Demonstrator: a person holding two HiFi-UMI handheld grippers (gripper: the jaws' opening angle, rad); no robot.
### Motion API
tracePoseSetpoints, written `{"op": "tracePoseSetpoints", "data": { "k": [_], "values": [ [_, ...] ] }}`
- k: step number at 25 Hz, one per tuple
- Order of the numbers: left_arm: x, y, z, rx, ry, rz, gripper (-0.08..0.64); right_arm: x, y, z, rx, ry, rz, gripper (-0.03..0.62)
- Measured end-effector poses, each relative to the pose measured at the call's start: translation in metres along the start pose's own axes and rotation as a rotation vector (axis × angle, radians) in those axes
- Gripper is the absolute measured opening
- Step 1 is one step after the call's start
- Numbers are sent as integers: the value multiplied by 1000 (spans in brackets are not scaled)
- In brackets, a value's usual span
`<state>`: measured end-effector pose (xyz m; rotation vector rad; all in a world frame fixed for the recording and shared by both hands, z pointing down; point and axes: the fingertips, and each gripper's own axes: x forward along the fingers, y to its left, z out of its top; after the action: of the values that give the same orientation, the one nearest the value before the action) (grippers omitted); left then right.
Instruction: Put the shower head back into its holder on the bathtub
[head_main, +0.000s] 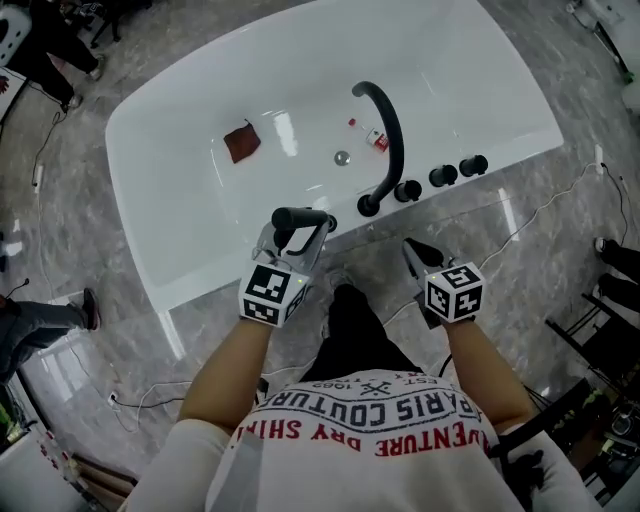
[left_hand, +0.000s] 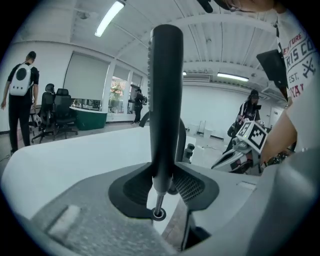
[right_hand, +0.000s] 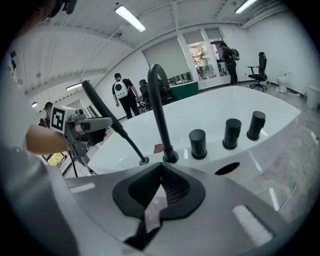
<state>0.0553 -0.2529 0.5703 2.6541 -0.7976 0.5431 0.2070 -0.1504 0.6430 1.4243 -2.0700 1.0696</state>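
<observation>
The black shower head (head_main: 300, 216) is in my left gripper (head_main: 298, 232), which is shut on its handle above the near rim of the white bathtub (head_main: 450, 70). In the left gripper view the handle (left_hand: 166, 100) stands upright between the pads, and its thin metal end reaches down to the ring of the holder (left_hand: 158, 214). From the right gripper view the shower head (right_hand: 102, 110) slants down to the holder (right_hand: 143, 160) beside the faucet base. My right gripper (head_main: 415, 252) hovers over the rim to the right, shut and holding nothing (right_hand: 160, 187).
A black arched faucet (head_main: 390, 130) and three black knobs (head_main: 443, 176) stand on the rim right of the holder. A red-brown cloth (head_main: 242, 141) and a small red-and-white item (head_main: 377, 140) lie in the tub. Cables run across the marble floor; people stand in the background.
</observation>
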Motion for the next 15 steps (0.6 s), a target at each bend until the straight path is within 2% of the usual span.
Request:
{"op": "tracePoseSetpoints", "data": {
  "k": [8,15],
  "values": [
    [32,5,-74,4,94,89,135,-12,-19,-55,93,32,-34,0],
    [46,8,-108,14,139,129,137,-3,-7,-67,142,14,-12,0]
  ]
}}
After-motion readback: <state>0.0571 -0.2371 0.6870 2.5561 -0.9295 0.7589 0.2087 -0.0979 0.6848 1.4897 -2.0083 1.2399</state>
